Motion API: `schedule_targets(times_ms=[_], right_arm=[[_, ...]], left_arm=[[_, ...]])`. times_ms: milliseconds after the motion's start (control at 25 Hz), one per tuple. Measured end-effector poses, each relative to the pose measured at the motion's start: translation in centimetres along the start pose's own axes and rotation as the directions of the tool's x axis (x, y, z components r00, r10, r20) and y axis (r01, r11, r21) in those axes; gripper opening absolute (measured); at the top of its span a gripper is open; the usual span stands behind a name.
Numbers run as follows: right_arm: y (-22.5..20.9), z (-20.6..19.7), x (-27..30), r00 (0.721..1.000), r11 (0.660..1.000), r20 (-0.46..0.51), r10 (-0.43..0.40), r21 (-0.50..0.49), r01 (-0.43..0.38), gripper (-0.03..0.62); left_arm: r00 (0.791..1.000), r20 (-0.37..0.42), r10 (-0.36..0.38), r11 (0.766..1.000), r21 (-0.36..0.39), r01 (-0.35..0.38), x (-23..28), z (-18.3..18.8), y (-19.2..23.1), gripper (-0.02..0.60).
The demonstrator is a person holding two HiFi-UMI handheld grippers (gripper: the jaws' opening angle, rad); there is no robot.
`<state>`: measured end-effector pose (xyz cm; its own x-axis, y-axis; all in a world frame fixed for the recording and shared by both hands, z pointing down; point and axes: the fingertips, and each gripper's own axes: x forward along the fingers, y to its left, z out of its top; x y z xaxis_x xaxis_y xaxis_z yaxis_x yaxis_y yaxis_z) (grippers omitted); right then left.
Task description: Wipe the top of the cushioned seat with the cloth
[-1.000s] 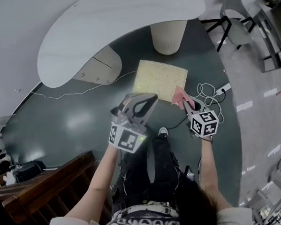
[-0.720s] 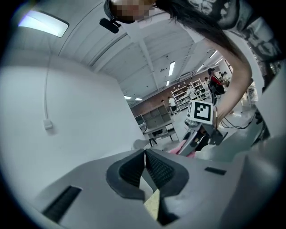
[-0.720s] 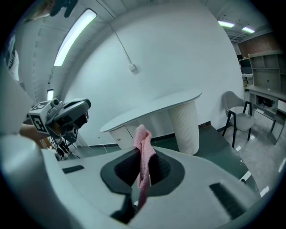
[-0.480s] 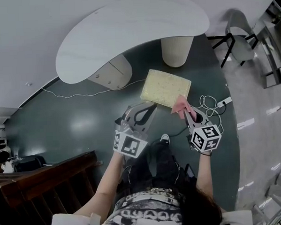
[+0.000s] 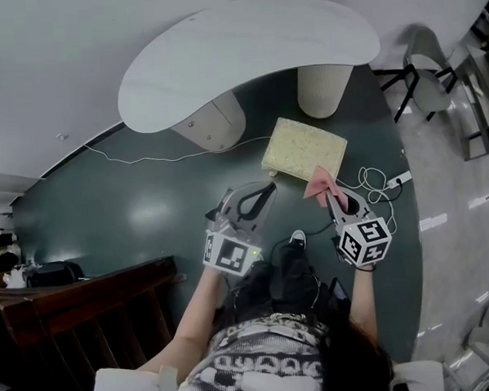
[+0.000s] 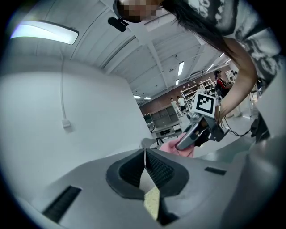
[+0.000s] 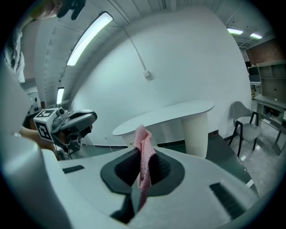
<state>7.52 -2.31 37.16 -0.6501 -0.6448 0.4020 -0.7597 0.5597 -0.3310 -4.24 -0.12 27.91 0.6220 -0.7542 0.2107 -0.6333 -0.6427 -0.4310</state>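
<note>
Left gripper (image 6: 144, 154) has its jaws pressed together on nothing; right gripper (image 5: 330, 191) is clamped on the cloth. Beyond both I see the white curved table (image 5: 245, 56). Only the head view gives me the whole yellow cushioned seat (image 5: 303, 151), on the floor just ahead of the right gripper; the left gripper view catches a yellow sliver below its jaws. The pink cloth (image 7: 142, 147) stands up between the right jaws, near the seat's near edge.

The cloth (image 5: 317, 181) hides the cushioned seat (image 5: 302, 149) corner nearest the right hand-held gripper (image 5: 332, 192). Past the left hand-held gripper (image 6: 144, 153), only its yellow sliver shows.
</note>
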Motion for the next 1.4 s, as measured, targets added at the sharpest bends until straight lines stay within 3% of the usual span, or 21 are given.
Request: schedule_targets(times_ms=[600,880,1400], right_arm=[[15.0,-1.0,-1.3,0.999,0.995,0.042,0.033,-0.096,-0.029,0.011],[18.2,-1.5,-1.3,0.999,0.994,0.049,0.020,-0.105,-0.014,0.011],[20.2,-1.8,-0.9,0.999,0.991,0.043,0.007,-0.130,-0.002,0.009]], left_arm=[[0.999,0.035,0.014,1.000,-0.020,-0.013,-12.4,-1.8,-0.7,0.006],[0.998,0.055,0.000,1.000,-0.027,0.002,-15.4,-2.2,-0.7,0.006],[0.995,0.099,-0.003,1.000,-0.020,0.005,-16.9,-2.0,-0.1,0.006]])
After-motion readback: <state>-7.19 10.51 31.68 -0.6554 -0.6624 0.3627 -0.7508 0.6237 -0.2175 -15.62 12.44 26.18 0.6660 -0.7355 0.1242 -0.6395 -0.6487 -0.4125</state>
